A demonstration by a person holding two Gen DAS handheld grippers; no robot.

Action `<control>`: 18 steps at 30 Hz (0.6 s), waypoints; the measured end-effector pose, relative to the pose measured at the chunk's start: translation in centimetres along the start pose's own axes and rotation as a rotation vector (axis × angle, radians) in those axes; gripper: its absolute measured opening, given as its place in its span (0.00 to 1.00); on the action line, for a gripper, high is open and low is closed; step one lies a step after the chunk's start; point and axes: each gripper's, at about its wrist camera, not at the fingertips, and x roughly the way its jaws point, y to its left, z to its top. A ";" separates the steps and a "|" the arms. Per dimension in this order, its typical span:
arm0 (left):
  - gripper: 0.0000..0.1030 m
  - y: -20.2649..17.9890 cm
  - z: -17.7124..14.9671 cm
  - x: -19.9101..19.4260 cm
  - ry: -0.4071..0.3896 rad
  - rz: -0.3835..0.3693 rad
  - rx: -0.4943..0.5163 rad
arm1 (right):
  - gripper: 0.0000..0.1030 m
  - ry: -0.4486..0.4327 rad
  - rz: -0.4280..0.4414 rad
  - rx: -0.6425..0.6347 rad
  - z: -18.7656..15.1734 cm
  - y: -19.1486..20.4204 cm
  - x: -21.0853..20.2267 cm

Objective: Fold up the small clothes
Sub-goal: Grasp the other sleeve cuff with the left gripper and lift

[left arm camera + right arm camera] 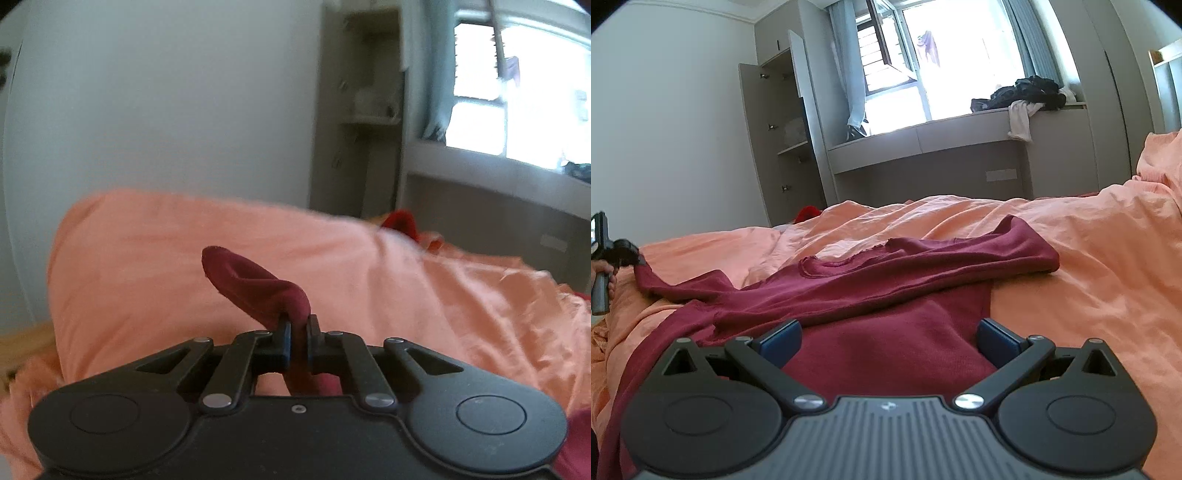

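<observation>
1. We have the left gripper (298, 325) pinched tight on the end of a sleeve (255, 284) of the dark red top (886, 291), the cuff poking up past the fingers in the left wrist view.
2. The right gripper (888, 338) is spread wide and holds nothing; it hovers low over the body of the top, with the cloth showing between its blue pads (781, 336).
3. The top itself lies spread across the orange bedding (1089, 266), one sleeve already laid over the chest, the other stretched out to the left where our left gripper holds it.
4. As we read it, the step in hand is bringing that left sleeve in across the body.
5. To do it well, we'd lift the cuff just enough to clear the cloth and carry it straight across, so the sleeve lands flat rather than twisted.
6. The right gripper looks well placed to pin the body down, because soft knit on soft bedding will likely drag.
7. We'd let go only once the sleeve lies along the other one.
</observation>
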 end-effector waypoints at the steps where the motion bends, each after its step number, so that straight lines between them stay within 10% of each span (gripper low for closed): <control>1: 0.07 -0.9 0.1 -1.2 -0.041 -0.015 0.030 | 1.00 -0.001 0.000 -0.001 0.0 0.1 0.0; 8: 0.07 -7.5 -2.0 -10.8 -0.273 -0.153 0.317 | 1.00 -0.005 -0.003 0.008 0.0 0.3 -0.2; 18: 0.09 -12.5 -10.9 -19.0 -0.146 -0.493 0.414 | 1.00 -0.014 0.005 0.026 0.1 0.4 -0.9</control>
